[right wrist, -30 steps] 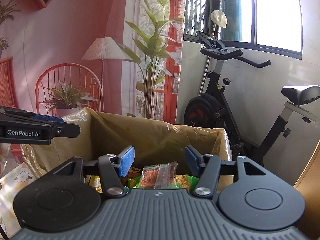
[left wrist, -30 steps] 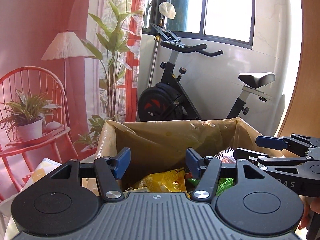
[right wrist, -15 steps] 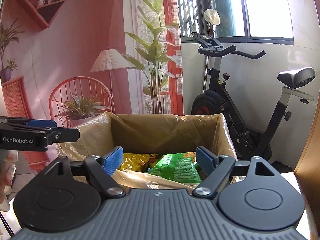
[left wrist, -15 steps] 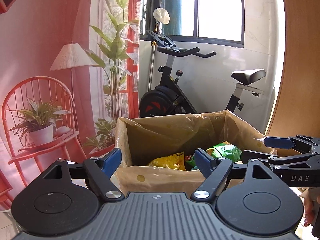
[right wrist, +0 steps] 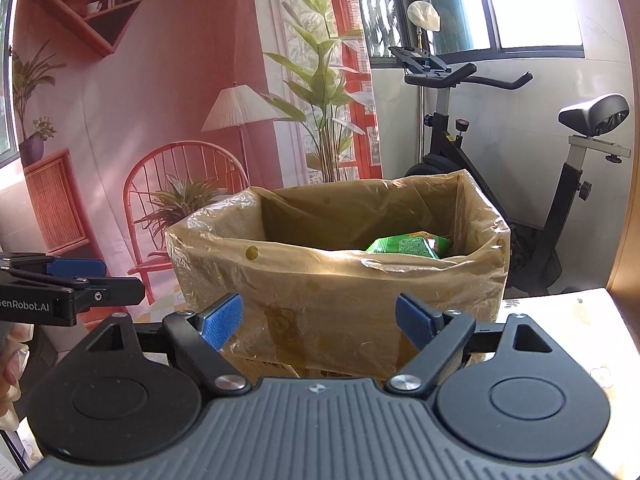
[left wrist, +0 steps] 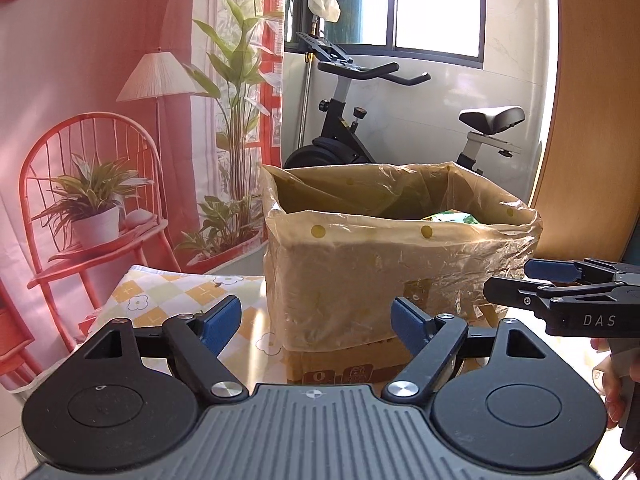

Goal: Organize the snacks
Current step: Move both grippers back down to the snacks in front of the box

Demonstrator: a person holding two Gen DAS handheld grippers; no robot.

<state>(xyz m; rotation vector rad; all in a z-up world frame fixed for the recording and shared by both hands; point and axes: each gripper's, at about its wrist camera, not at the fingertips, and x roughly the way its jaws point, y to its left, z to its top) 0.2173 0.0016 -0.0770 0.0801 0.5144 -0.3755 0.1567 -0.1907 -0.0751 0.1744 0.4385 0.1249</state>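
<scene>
The left gripper [left wrist: 316, 322] stands with its blue-padded jaws spread wide and nothing between them, just short of the near wall of the cardboard box [left wrist: 344, 368]; its jaws have just been opening, though they have held this width for the last moment. The right gripper [right wrist: 318, 320] is likewise spread and empty, facing the same near wall of the box, and its jaws too have just been opening. In the left wrist view the right gripper [left wrist: 532, 284] shows from the side at the box's right corner, held level with a hand [left wrist: 608, 384] under it at the frame edge; in the right wrist view the left gripper [right wrist: 96, 280] pokes in beside the box's left corner. The box is lined with a translucent yellowish plastic bag [right wrist: 336, 276] whose rim folds over the outside walls and bears a few yellow dots. Inside the box, toward its right rear, a green snack packet [right wrist: 408, 246] lies with its top just showing over the near rim; in the left wrist view only a sliver of it [left wrist: 452, 218] is visible. The box sits on a checked floral tablecloth [left wrist: 168, 300] that stretches out to its left. Behind the box stands an exercise bike [left wrist: 360, 120], and to the box's left hangs a red-toned printed backdrop [left wrist: 100, 120] with a chair, lamp and plants.
</scene>
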